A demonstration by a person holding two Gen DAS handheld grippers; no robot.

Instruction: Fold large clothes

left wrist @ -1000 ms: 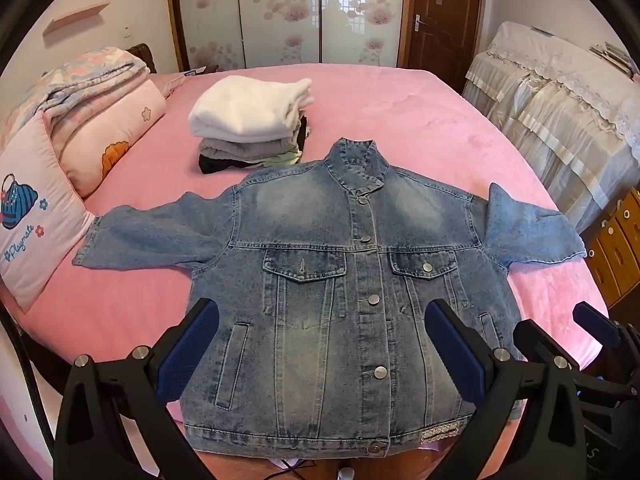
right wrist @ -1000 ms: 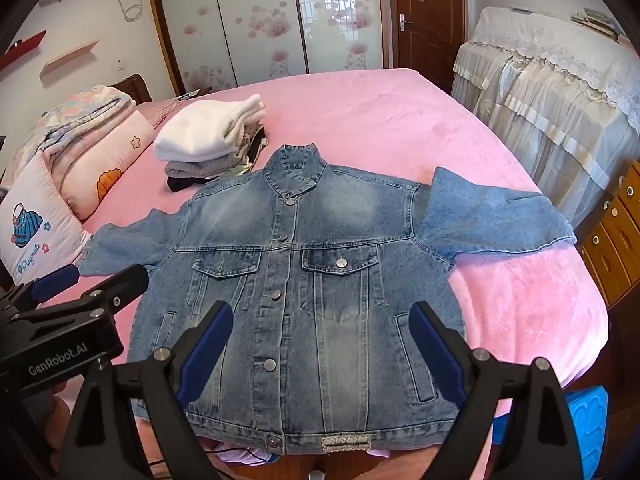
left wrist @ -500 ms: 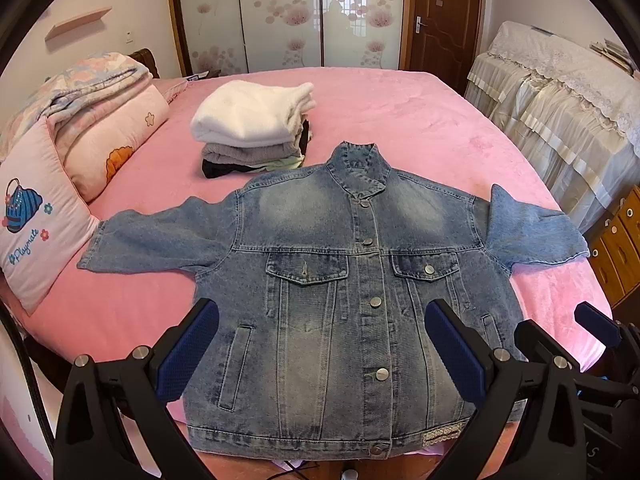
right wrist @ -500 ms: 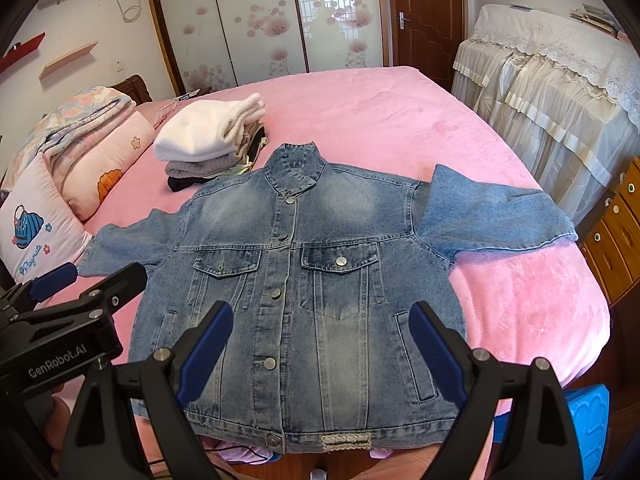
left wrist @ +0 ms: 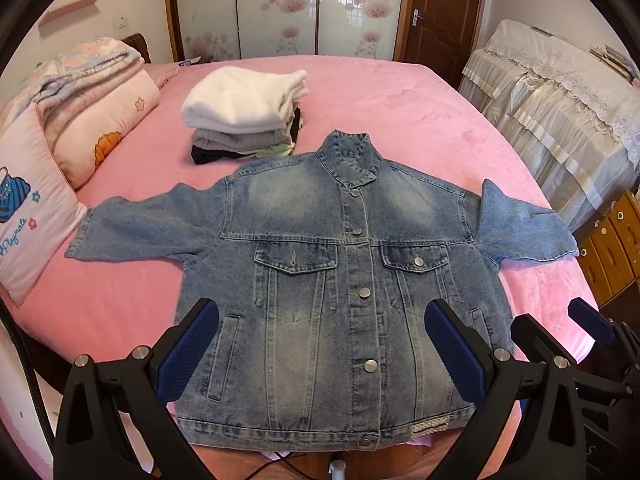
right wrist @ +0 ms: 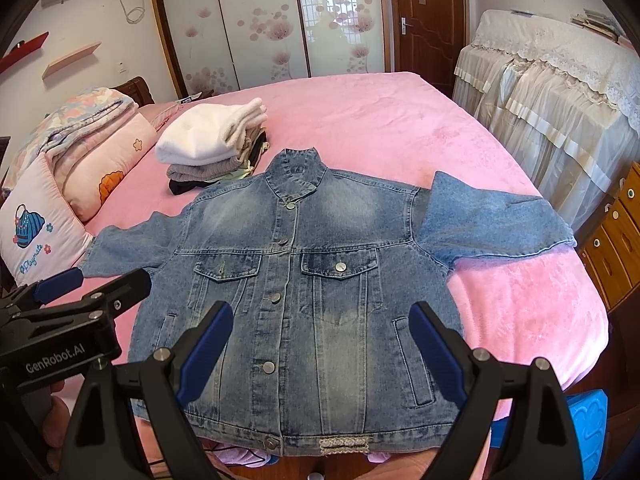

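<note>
A blue denim jacket [left wrist: 344, 280] [right wrist: 312, 292] lies flat and buttoned, front up, on the pink bed [left wrist: 420, 112], sleeves spread to both sides, hem at the near edge. My left gripper [left wrist: 320, 336] hovers open above the jacket's lower half, holding nothing. Over the same hem area my right gripper [right wrist: 320, 332] stands open and empty too. The right gripper's fingertips [left wrist: 588, 320] show at the right edge of the left wrist view; the left gripper's fingertips [right wrist: 60, 284] show at the left of the right wrist view.
A stack of folded clothes [left wrist: 244, 116] with a white one on top sits behind the jacket's left shoulder. Pillows and a folded quilt [left wrist: 80, 120] line the left side. A lace-covered cabinet [left wrist: 560, 112] and wooden drawers [left wrist: 612, 248] stand to the right.
Both grippers have drifted slightly, so the jacket sits a little lower in the left view. The jacket itself has not moved and both grippers stay open.
</note>
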